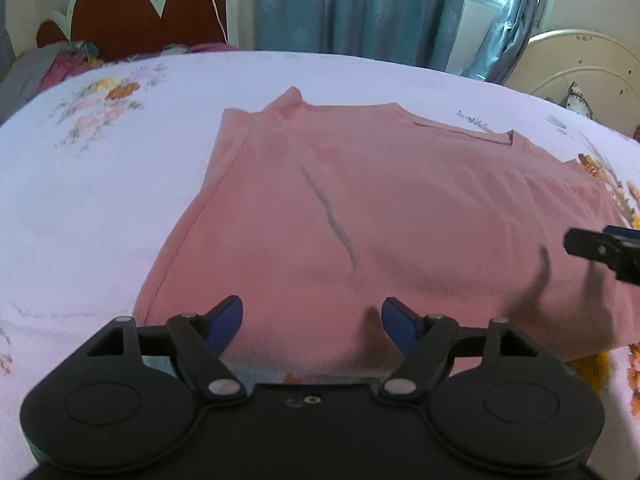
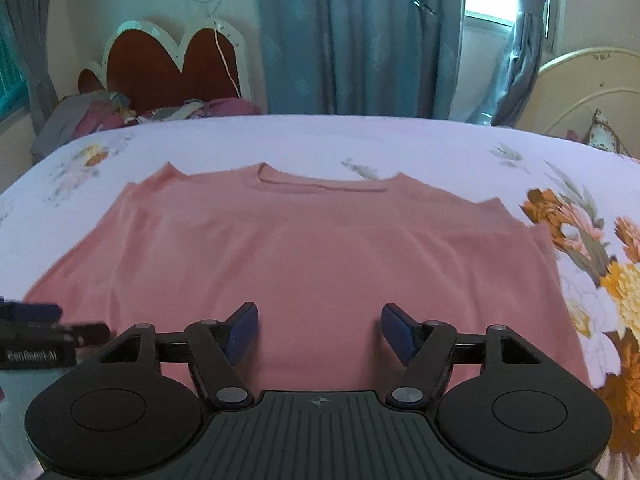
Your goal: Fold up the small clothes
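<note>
Bed (image 2: pixel 420 148), floral sheet. Pink shirt (image 2: pixel 304 240) lies flat on it, neckline at the far side, sleeves tucked in, one crease left of centre. My left claw (image 1: pixel 312 322) is spread wide over the near hem, gripping nothing. My right claw (image 2: pixel 318 330) likewise released, empty, above the hem.

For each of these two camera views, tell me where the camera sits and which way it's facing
Left wrist: sits on the left gripper, angled down over the near hem of the pink shirt on the floral bedsheet; its own open blue-padded fingers show, and the right gripper enters at the right edge.
Right wrist: sits on the right gripper, facing the shirt and its collar; its own open fingers show, and the left gripper at the left edge.
Shared: shirt, bedsheet, red headboard, blue curtains.
</note>
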{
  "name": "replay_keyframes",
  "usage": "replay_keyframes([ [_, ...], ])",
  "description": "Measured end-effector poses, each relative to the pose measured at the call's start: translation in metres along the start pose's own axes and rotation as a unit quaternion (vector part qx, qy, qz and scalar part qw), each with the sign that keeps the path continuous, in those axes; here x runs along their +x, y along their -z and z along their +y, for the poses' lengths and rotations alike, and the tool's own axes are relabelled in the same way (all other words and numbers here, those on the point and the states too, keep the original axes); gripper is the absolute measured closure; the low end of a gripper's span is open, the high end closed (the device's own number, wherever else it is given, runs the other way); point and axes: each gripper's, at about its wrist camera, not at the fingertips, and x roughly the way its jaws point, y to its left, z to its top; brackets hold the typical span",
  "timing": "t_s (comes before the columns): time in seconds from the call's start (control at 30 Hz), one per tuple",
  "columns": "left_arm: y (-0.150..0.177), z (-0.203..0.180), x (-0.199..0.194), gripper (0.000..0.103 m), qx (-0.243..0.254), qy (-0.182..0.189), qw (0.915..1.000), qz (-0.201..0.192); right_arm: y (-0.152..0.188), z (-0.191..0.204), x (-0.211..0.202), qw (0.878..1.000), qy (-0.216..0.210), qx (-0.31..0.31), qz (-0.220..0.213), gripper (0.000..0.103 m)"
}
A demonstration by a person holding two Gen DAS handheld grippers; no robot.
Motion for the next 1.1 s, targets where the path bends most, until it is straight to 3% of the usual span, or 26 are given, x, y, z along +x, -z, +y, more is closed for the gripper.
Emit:
replay_keyframes([
  [0.07, 0.004, 0.007, -0.005, 0.027, -0.009, 0.007, 0.9999, -0.001, -0.003, 0.004, 0.002, 1.000, 0.004, -0.007, -0.006, 0.044],
  [0.1, 0.005, 0.011, -0.006, 0.027, -0.015, 0.009, 0.9998, 0.002, -0.003, 0.004, 0.005, 1.000, 0.005, -0.009, -0.003, 0.061],
  [0.13, 0.007, 0.014, -0.007, 0.027, -0.024, 0.016, 0.9996, 0.007, -0.002, 0.004, 0.008, 1.000, 0.005, -0.007, 0.003, 0.067],
  [0.3, 0.015, 0.019, -0.005, 0.027, -0.019, 0.026, 0.9994, 0.015, 0.013, 0.008, 0.032, 0.999, 0.008, -0.020, 0.037, 0.067],
  [0.43, 0.020, 0.035, -0.016, 0.027, -0.077, 0.054, 0.9950, 0.035, 0.013, 0.007, 0.027, 0.999, 0.007, -0.025, 0.039, 0.067],
  [0.57, 0.033, 0.055, -0.023, 0.026, -0.150, 0.088, 0.9833, 0.052, 0.000, 0.018, 0.012, 1.000, -0.007, -0.025, 0.009, 0.066],
  [0.77, 0.037, 0.071, -0.014, 0.017, -0.226, 0.137, 0.9636, 0.040, -0.002, 0.037, 0.016, 0.999, -0.025, -0.021, 0.017, 0.066],
  [0.87, 0.036, 0.078, -0.004, 0.015, -0.273, 0.160, 0.9483, 0.018, -0.003, 0.038, 0.018, 1.000, -0.023, -0.011, 0.017, 0.058],
  [0.9, 0.035, 0.079, 0.000, 0.015, -0.286, 0.167, 0.9436, 0.007, -0.005, 0.038, 0.018, 1.000, -0.020, -0.009, 0.014, 0.047],
  [0.93, 0.033, 0.080, 0.005, 0.015, -0.296, 0.173, 0.9395, -0.004, -0.007, 0.039, 0.019, 1.000, -0.016, -0.010, 0.007, 0.045],
  [1.1, 0.020, 0.080, 0.026, 0.016, -0.338, 0.184, 0.9217, -0.049, -0.018, 0.042, 0.028, 1.000, 0.008, -0.018, -0.005, 0.045],
])
